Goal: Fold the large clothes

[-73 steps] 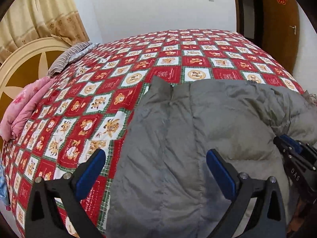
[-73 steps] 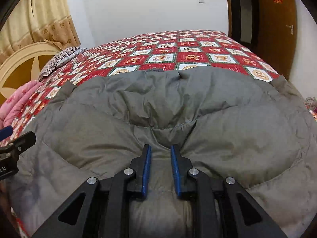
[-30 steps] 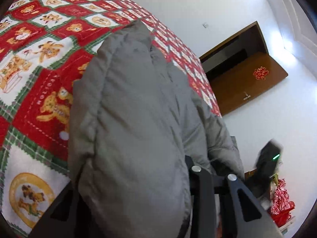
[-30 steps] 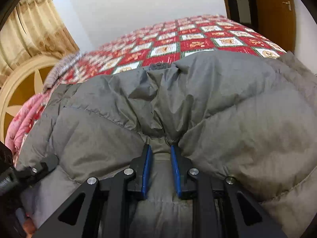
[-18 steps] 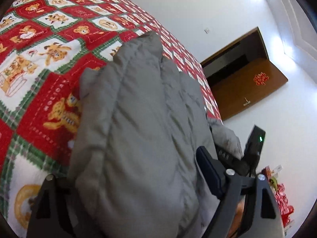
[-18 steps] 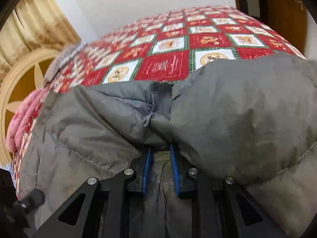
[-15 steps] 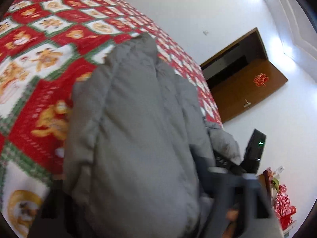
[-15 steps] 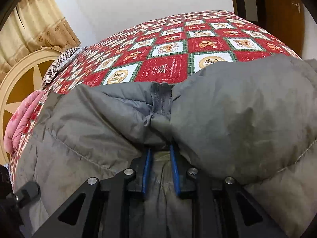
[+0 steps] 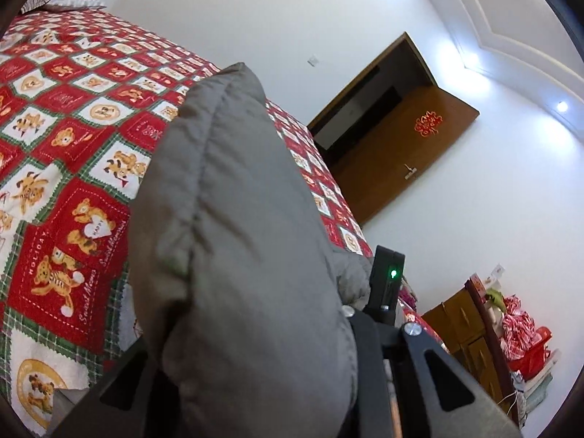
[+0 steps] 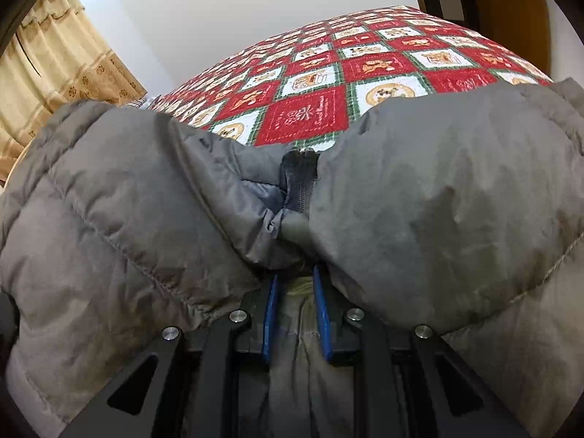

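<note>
The left gripper (image 9: 255, 383) has just been closing, its jaws buried in cloth caught between them; the right gripper (image 10: 297, 314) pinches fabric between blue pads (image 10: 271, 314)

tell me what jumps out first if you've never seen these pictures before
A puffy grey jacket fills the foreground of both views, bunched up on a bed with a red teddy-bear quilt. The right gripper is shut on a fold of it below the zipper. Behind, to the right, stands a brown door with a red ornament.

Matt quilted gray coat (image 10: 456, 189), printed cloth bedspread (image 9: 73, 116), glossy wood door (image 9: 412, 149)
</note>
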Demonstrator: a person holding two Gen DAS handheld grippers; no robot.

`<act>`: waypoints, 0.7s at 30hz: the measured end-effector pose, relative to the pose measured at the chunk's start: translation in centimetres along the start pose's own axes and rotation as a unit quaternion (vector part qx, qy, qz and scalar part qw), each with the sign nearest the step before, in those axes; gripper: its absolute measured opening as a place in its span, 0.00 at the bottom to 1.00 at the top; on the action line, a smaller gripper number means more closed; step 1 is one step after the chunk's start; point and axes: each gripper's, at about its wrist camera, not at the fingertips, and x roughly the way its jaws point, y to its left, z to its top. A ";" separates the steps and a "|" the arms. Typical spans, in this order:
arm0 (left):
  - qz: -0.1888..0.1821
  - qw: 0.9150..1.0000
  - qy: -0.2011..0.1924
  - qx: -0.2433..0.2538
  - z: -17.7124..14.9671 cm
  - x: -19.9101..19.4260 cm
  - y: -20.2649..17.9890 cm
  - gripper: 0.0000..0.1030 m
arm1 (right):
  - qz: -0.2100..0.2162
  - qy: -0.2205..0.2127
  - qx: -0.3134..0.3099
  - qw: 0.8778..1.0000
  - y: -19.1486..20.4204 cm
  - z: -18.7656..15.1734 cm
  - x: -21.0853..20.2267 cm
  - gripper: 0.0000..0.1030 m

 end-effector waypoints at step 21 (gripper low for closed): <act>0.054 0.973 0.043 0.220 -2.4 1.9 -10.3 0.20 | 0.047 0.049 -0.009 0.998 -0.8 -1.4 -6.0 0.18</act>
